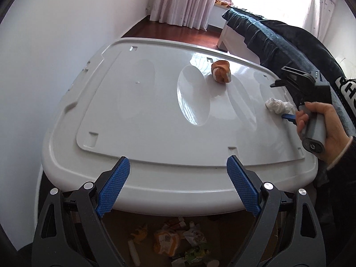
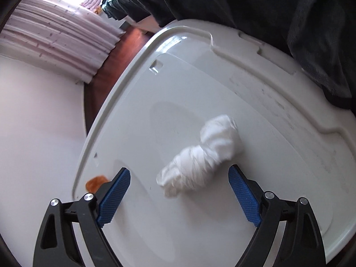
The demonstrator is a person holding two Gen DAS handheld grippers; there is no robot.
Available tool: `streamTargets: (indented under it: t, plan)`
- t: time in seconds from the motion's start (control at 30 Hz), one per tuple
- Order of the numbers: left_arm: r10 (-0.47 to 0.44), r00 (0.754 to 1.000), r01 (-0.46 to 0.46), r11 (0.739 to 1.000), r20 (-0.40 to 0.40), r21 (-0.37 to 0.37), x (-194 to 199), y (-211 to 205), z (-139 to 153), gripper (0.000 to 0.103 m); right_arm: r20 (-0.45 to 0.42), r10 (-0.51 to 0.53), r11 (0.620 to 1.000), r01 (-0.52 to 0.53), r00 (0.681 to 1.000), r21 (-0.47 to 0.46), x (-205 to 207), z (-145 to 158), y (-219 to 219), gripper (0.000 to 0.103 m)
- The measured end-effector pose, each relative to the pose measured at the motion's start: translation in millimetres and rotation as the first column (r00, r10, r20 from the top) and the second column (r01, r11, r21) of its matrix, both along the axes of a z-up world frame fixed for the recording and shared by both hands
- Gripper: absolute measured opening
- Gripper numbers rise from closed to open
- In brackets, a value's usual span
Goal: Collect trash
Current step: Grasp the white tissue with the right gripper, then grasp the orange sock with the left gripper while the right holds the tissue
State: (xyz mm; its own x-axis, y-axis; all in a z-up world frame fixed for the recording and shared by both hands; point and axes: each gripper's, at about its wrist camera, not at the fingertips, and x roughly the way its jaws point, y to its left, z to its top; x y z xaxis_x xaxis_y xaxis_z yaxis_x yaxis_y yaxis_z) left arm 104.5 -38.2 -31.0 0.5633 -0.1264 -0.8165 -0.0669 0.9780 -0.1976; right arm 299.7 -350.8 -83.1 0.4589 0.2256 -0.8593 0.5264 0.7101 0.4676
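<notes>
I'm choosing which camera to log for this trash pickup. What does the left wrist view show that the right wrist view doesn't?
Only the left wrist view shows the trash pile below the lid's near edge, the right hand on its handle, and the open left gripper. Only the right wrist view shows the open right gripper straddling the white tissue wad. Both show that wad, the orange wrapper and the white lid.

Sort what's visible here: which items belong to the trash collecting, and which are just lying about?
Part of the job:
- white crumpled tissue, between the open right tongs
- orange wrapper, on the white lid
- box of trash below
- left tongs, open and idle

Lying about:
- dark blanket
- pink curtains
</notes>
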Motion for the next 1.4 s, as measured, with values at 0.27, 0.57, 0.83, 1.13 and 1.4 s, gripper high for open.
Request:
streamTargets:
  t: [0.27, 0.57, 0.83, 1.13, 1.4]
  plan:
    - [-0.001, 1.000, 0.001, 1.000, 0.013, -0.022, -3, 0, 3, 0.087, -0.064, 0.081, 0.925, -0.099, 0.995, -0.366, 29, -2, 51, 0.084]
    - [0.009, 1.000, -0.009, 1.000, 0.013, -0.004, -2, -2, -2, 0.087, -0.025, 0.269, 0.859, -0.252, 0.963, -0.446, -2, 0, 45, 0.034]
    - [0.014, 1.000, -0.014, 1.000, -0.025, 0.004, 6, -3, -21, 0.087, 0.091, 0.481, 0.833, -0.422, 0.872, -0.358, -106, 41, 65, 0.034]
    - [0.010, 1.000, -0.009, 0.999, -0.015, 0.053, 24, -9, -22, 0.087, -0.081, 0.632, 0.664, -0.592, 0.771, -0.458, -86, -1, 87, 0.035]
    - [-0.045, 0.998, 0.038, 0.989, 0.042, 0.145, 98, -50, -4, 0.087, -0.107, 0.683, 0.592, -0.634, 0.722, -0.497, -90, 0, 83, 0.035]
